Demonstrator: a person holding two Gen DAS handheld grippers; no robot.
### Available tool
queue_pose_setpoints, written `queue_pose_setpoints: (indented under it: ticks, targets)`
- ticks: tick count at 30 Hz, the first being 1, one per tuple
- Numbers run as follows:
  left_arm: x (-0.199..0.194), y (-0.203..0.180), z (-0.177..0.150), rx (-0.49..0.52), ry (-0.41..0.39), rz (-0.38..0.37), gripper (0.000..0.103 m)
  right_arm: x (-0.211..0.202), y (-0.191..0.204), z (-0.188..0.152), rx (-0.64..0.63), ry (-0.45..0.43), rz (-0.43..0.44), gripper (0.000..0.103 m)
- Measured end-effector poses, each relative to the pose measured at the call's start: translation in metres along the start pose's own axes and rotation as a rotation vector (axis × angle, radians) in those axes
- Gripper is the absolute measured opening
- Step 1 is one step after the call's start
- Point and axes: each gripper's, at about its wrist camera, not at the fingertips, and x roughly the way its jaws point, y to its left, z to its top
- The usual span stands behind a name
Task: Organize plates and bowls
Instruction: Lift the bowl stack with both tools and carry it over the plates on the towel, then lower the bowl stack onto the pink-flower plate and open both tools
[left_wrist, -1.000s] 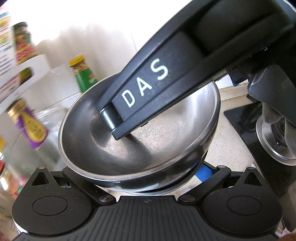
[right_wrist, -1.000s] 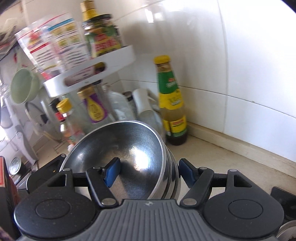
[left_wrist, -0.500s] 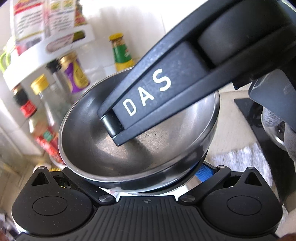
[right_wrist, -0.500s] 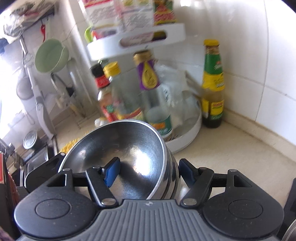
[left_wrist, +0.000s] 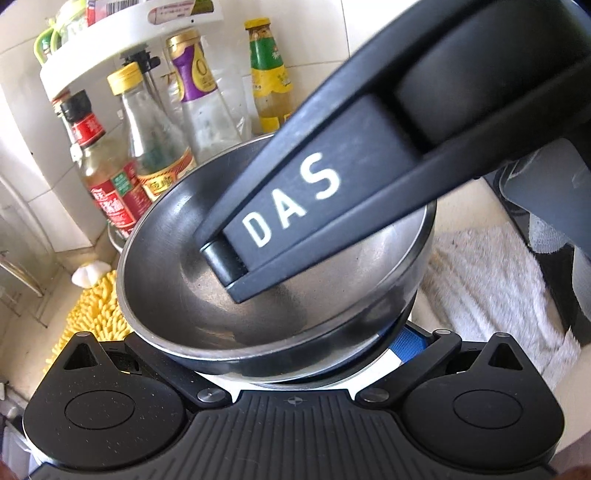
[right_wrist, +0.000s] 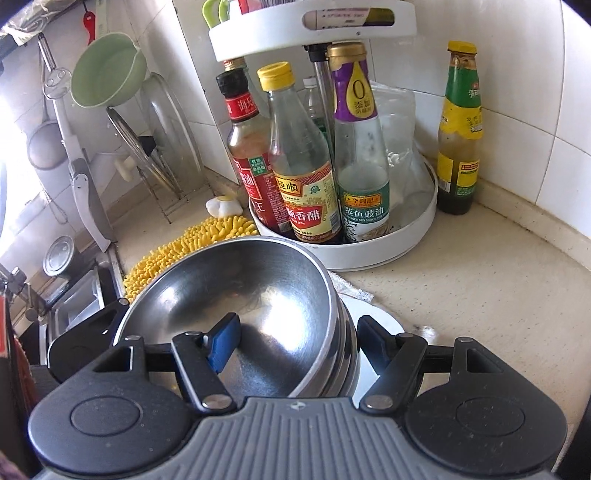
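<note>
Status rpt, task approx. mid-way by my judgement. I am reading the right claw (right_wrist: 299, 341) as clamping the steel bowls (right_wrist: 258, 295): one finger is sitting inside the top bowl, the other is pressing the outer wall of the nested stack, jaws set at a medium width. From the left wrist view that same inner finger (left_wrist: 295, 221), marked DAS, is resting deep in the bowl. The left claw (left_wrist: 277, 354) is reaching under the stack from the opp. side. Only one blue pad (left_wrist: 406, 343) is showing, the other being hidden by the bowl, so I cannot tell if it is gripping or just supporting. The bowls are riding tilted and nested, at least two deep, and appear to be hanging above the tabletop (right_wrist: 461, 280) rather than resting on it. They are near the white condiment rack (right_wrist: 406, 240) and just by the yellow mat (right_wrist: 177, 254). A white plate (right_wrist: 376, 321) is showing directly beneath them; contact unclear. Done so far: bowls are already nested into one stack. Outstanding: the stack is not yet set down, and no final storage spot is showing. Whether other plates are waiting I cannot tell. Risk noted: tilted stack, smooth steel, poss. slip.
</note>
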Motion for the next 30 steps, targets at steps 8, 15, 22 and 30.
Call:
queue_pose_setpoints:
  ticks: [8,15,22,30]
  targets:
    - [0.026,0.013,-0.006,0.007,0.031,-0.043,0.103,0.023,-0.002,-0.007,0.055,0.035,-0.030,0.076]
    - [0.058,0.020,-0.005,0.021,0.071,-0.053,0.103,0.046,-0.018,-0.009,0.117,0.072,-0.019,0.076]
    - [0.077,0.030,-0.011,0.035,0.121,-0.029,0.103,0.049,-0.035,-0.012,0.153,0.075,-0.041,0.075]
    - [0.074,0.036,-0.013,0.042,0.121,-0.046,0.101,0.042,-0.032,-0.017,0.117,0.080,-0.099,0.075]
